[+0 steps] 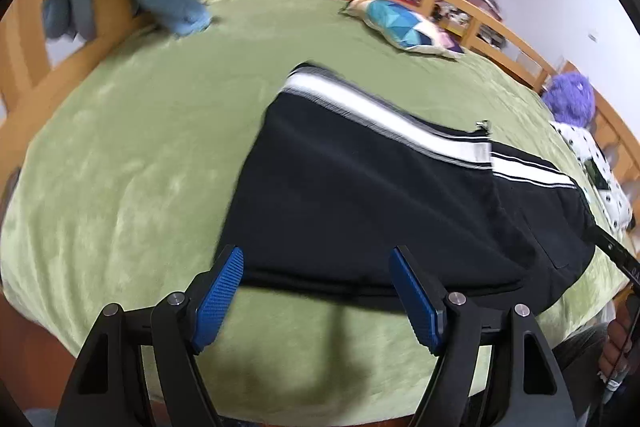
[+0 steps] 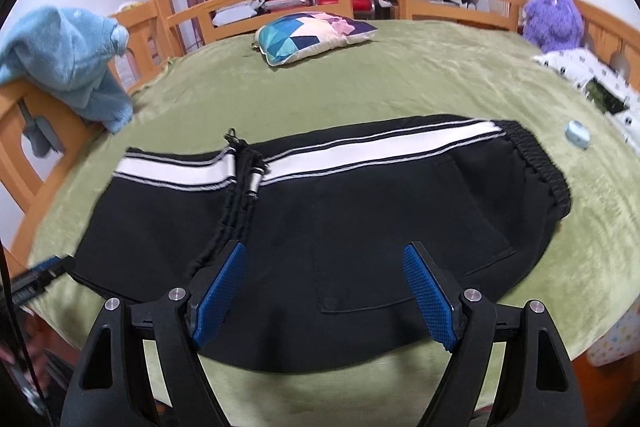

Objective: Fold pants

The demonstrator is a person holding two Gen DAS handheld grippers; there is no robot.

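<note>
Black pants (image 2: 360,211) with a white side stripe lie folded on the green bedspread (image 2: 400,87), waistband to the right and leg cuffs laid over the middle. In the left wrist view the same pants (image 1: 360,195) stretch away to the right. My left gripper (image 1: 318,255) hovers over their near left edge, jaws wide apart with nothing pinched. My right gripper (image 2: 326,249) stands open above the near part of the pants, by the back pocket, its blue pads (image 2: 428,291) clear of the cloth. The right gripper's tip (image 1: 612,249) shows at the right edge of the left wrist view.
A patterned pillow (image 2: 312,35) lies at the far side of the bed. A light blue fleece garment (image 2: 68,63) hangs over the wooden bed rail (image 2: 24,131) at the left. A purple plush toy (image 2: 554,19), a dotted cloth (image 2: 588,71) and a small blue round object (image 2: 577,134) sit at the right.
</note>
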